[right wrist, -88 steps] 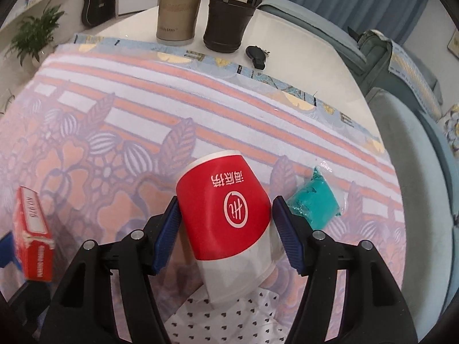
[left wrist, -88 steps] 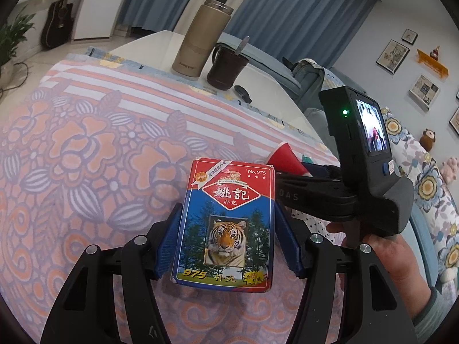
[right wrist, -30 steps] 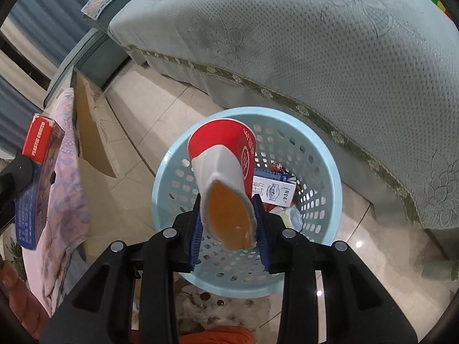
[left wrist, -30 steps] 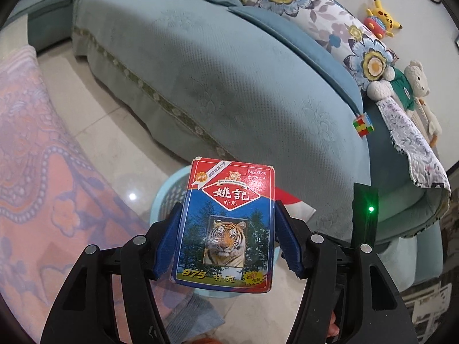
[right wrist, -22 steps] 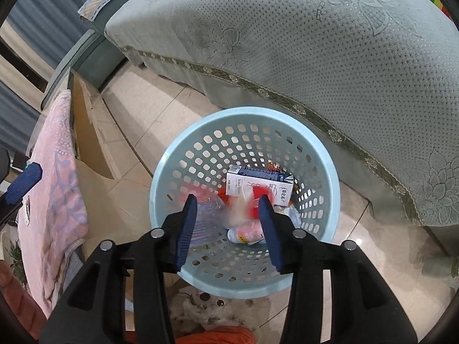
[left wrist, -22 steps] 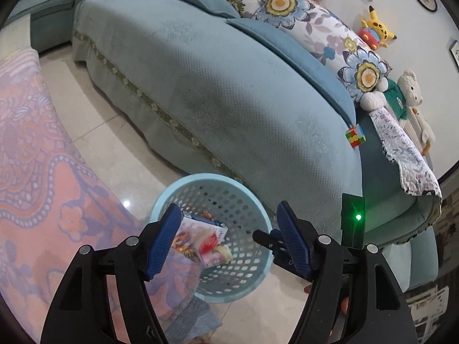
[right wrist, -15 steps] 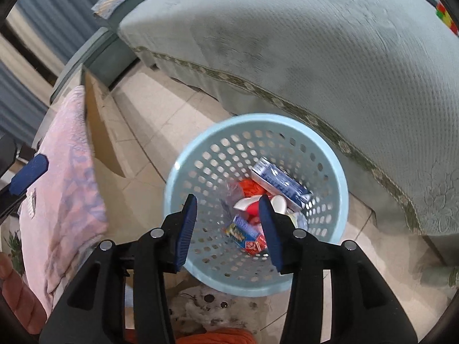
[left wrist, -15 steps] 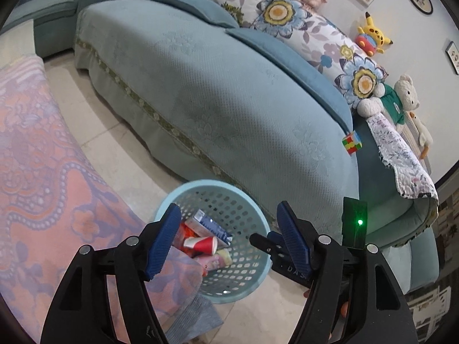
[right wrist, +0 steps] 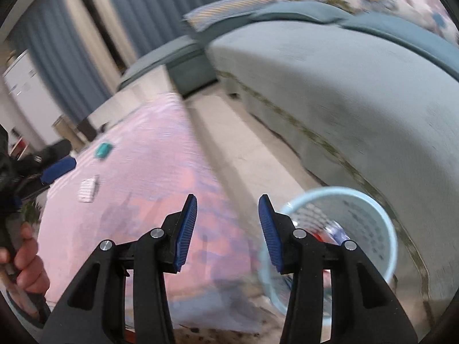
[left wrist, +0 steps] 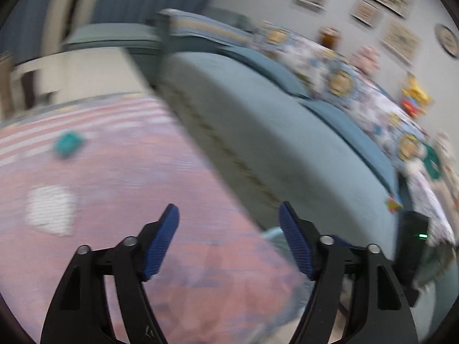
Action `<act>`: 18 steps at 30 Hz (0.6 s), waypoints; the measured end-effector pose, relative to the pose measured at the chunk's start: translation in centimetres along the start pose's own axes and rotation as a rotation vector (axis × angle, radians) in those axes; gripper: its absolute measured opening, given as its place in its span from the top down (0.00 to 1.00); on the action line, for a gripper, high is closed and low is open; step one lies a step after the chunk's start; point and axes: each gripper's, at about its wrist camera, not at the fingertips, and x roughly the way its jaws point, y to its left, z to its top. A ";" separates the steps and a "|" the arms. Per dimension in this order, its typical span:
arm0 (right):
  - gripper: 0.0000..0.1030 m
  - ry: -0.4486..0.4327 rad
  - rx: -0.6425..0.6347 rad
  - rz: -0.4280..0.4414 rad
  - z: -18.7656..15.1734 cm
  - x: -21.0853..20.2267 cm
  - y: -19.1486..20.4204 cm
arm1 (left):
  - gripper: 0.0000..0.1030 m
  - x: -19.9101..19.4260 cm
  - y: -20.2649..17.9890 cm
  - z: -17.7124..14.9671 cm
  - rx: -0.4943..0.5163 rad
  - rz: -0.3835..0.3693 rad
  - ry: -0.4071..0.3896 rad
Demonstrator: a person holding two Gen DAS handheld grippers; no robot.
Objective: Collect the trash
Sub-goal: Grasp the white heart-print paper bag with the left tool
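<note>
While blurred, both views legible: left gripper and right gripper spread apart, empty. Teal crumpled wrapper and white dotted paper lying on pink floral-clothed worktop; pale blue perforated plastic basket beside grey-blue sofa.

Lt-blue basket, pink cloth, teal packet.

Both my views smear w/ motion blur; sofa and tablecloth go soft. Light's even, dim-ish indoor, no glare. Fisheye bends edges, black corners. My fingers are sharp.
</note>
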 end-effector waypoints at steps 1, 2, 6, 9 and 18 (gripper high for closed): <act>0.60 0.000 -0.024 0.013 0.3 0.5 1.1 | 0.27 -0.8 2.1 0.1 -0.039 0.046 -0.020; 0.60 -0.001 -0.048 0.022 0.7 0.9 2.2 | 0.27 -1.3 3.7 0.1 -0.067 0.078 -0.033; 0.60 0.003 -0.158 0.072 1.9 3.9 7.5 | 0.27 -1.7 10.4 -0.2 -0.179 0.203 -0.022; 0.60 0.022 -0.228 0.090 2.3 6.7 10.9 | 0.28 -0.6 14.3 -0.7 -0.238 0.248 0.010; 0.60 0.128 -0.317 0.104 1.7 14.0 16.1 | 0.25 3.9 17.6 -0.8 -0.149 0.349 0.101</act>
